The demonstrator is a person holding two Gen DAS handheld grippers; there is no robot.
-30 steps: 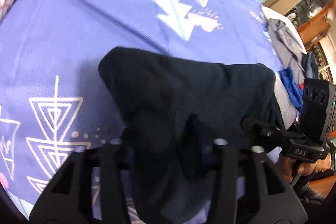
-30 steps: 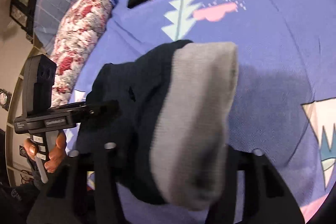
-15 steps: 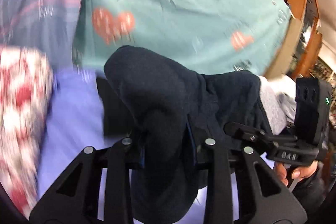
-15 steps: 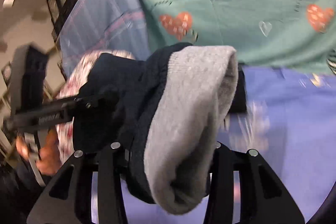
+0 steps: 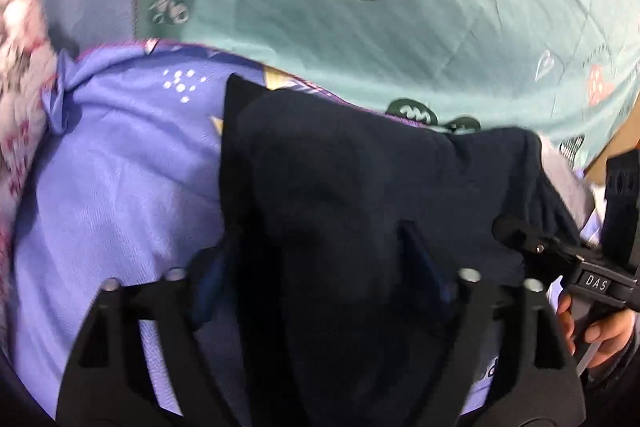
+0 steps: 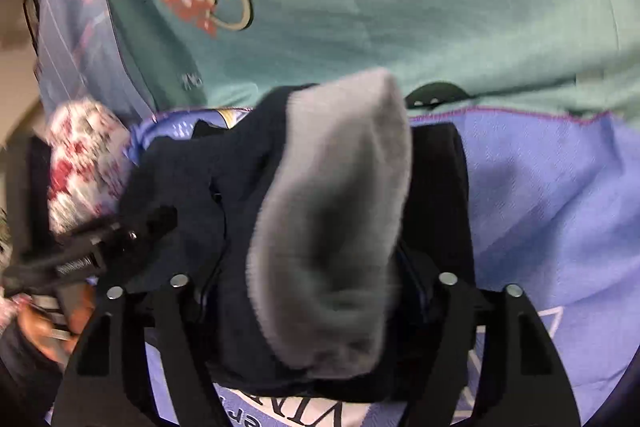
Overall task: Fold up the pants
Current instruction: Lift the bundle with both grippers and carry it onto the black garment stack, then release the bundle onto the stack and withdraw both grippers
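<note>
— Purple patterned bedsheet (image 5: pixel 120 187) under a teal heart-print blanket (image 5: pixel 440 39); left gripper (image 5: pixel 320 267) just spread wide, folded navy pants (image 5: pixel 340 187) loose between the fingers?

— Yes; right gripper (image 6: pixel 308 279) just opening too, grey lining (image 6: pixel 340 187) slack, bundle settling onto an earlier folded pair (image 6: pixel 444 179). Looks like stacking; next, back straight out

You are working in a home bedroom, on a bed. A purple patterned sheet (image 5: pixel 120 195) covers it, a teal blanket (image 6: pixel 400 7) with red hearts lies beyond, and a floral pillow (image 6: pixel 86 155) sits at the edge.
</note>
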